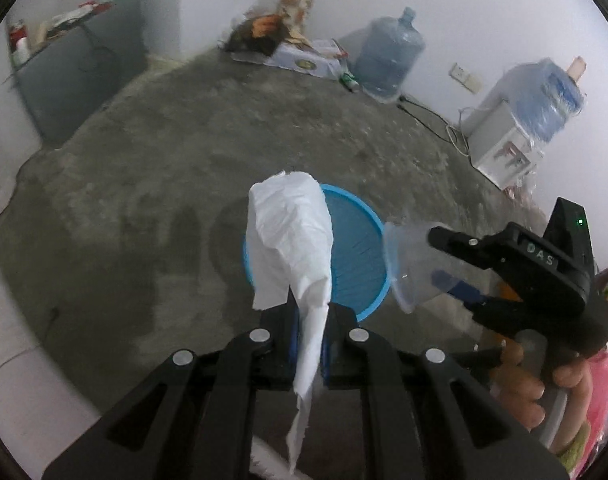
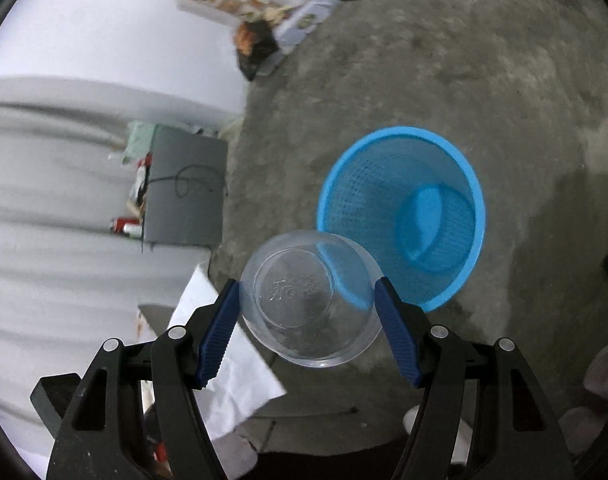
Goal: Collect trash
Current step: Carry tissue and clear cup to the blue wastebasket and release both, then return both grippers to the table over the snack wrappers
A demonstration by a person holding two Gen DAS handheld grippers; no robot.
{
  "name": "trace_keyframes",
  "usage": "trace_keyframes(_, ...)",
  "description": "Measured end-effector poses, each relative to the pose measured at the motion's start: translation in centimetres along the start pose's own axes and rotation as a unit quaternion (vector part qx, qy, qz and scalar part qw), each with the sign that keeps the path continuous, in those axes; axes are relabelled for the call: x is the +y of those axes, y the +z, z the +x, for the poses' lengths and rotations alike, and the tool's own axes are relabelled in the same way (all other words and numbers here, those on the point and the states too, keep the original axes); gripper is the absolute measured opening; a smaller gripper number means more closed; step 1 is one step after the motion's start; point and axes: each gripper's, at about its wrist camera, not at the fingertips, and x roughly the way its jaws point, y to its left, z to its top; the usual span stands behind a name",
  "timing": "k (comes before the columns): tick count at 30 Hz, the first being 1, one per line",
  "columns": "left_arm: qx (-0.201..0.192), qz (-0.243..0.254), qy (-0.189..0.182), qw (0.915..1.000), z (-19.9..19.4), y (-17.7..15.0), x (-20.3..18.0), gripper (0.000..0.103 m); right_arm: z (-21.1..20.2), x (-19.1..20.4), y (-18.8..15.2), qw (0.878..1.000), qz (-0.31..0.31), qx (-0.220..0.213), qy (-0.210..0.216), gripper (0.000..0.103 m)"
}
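Observation:
My left gripper (image 1: 308, 316) is shut on a crumpled white tissue (image 1: 292, 240) and holds it above the near rim of a blue mesh waste basket (image 1: 357, 248) on the concrete floor. My right gripper (image 2: 307, 300) is shut on a clear plastic cup (image 2: 307, 296), bottom facing the camera, held above the floor just left of the basket (image 2: 399, 216). In the left wrist view the right gripper (image 1: 443, 262) holds the cup (image 1: 407, 264) at the basket's right rim. The tissue also shows in the right wrist view (image 2: 228, 356).
Two large water bottles (image 1: 387, 56), a white dispenser (image 1: 503, 140) with cables, a flat box with a dark bag (image 1: 288, 48) stand along the far wall. A grey cabinet (image 1: 84, 76) is at the left. The basket's inside looks empty.

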Motion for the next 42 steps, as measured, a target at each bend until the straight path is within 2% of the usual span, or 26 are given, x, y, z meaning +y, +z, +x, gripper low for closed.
trace_keyframes(2,-0.001,0.009,-0.008,0.9999,2.0,0.9,-1.0,0.008,0.6,-0.9,1.0,1.0,0.005,0.003,-0.003,0.065)
trace_keyframes(4,-0.002,0.012,-0.009,0.9999,4.3,2.1,-1.7,0.018,1.7,-1.7,2.2,1.0,0.014,0.012,-0.008,0.068)
trace_keyframes(6,-0.001,0.003,-0.009,1.0,5.8,2.6,-1.9,0.041,3.3,-2.4,3.3,0.999,0.02,0.019,-0.02,0.072)
trace_keyframes(8,0.003,-0.005,-0.002,1.0,6.8,2.8,-2.0,0.051,4.1,-3.3,3.9,0.998,0.027,0.017,-0.045,0.075)
trace_keyframes(10,0.002,-0.003,0.002,1.0,7.0,2.9,-2.2,0.052,4.1,-4.2,3.8,0.998,0.037,0.016,-0.056,0.075)
trace_keyframes(12,-0.003,0.003,0.0,1.0,7.0,3.0,-2.6,0.058,3.9,-4.8,3.6,0.997,0.045,0.013,-0.056,0.075)
trace_keyframes(18,-0.022,0.003,-0.018,0.9996,4.2,2.4,-2.2,0.061,1.6,-4.6,2.5,0.998,0.031,-0.022,-0.056,0.075)
trace_keyframes(24,-0.055,0.0,-0.022,0.9983,-1.4,0.9,-0.4,0.067,-0.7,-0.7,0.6,0.995,-0.037,-0.063,-0.075,0.077)
trace_keyframes(27,-0.058,0.001,-0.045,0.9973,-4.6,-0.7,1.2,0.072,-2.3,2.3,-1.1,0.988,-0.094,-0.085,-0.09,0.081)
trace_keyframes(29,-0.053,-0.004,-0.085,0.995,-7.0,-2.2,2.7,0.074,-3.2,4.6,-2.4,0.98,-0.139,-0.101,-0.1,0.085)
trace_keyframes(31,-0.059,-0.009,-0.092,0.994,-9.5,-3.8,4.0,0.078,-3.9,7.1,-3.9,0.969,-0.193,-0.111,-0.106,0.09)
trace_keyframes(34,-0.085,-0.019,-0.081,0.9929,-13.4,-6.3,5.9,0.086,-4.3,10.4,-6.3,0.951,-0.262,-0.118,-0.111,0.094)
trace_keyframes(36,-0.101,-0.021,-0.068,0.9923,-15.6,-7.9,6.8,0.097,-4.5,12.8,-8.3,0.937,-0.306,-0.121,-0.114,0.095)
trace_keyframes(40,-0.134,-0.024,-0.039,0.9899,-20.1,-11.4,8.5,0.097,-4.6,16.0,-11.5,0.913,-0.37,-0.127,-0.11,0.095)
trace_keyframes(42,-0.148,-0.037,-0.004,0.9883,-22.3,-13.4,9.2,0.097,-4.6,17.6,-13.4,0.9,-0.401,-0.132,-0.111,0.095)
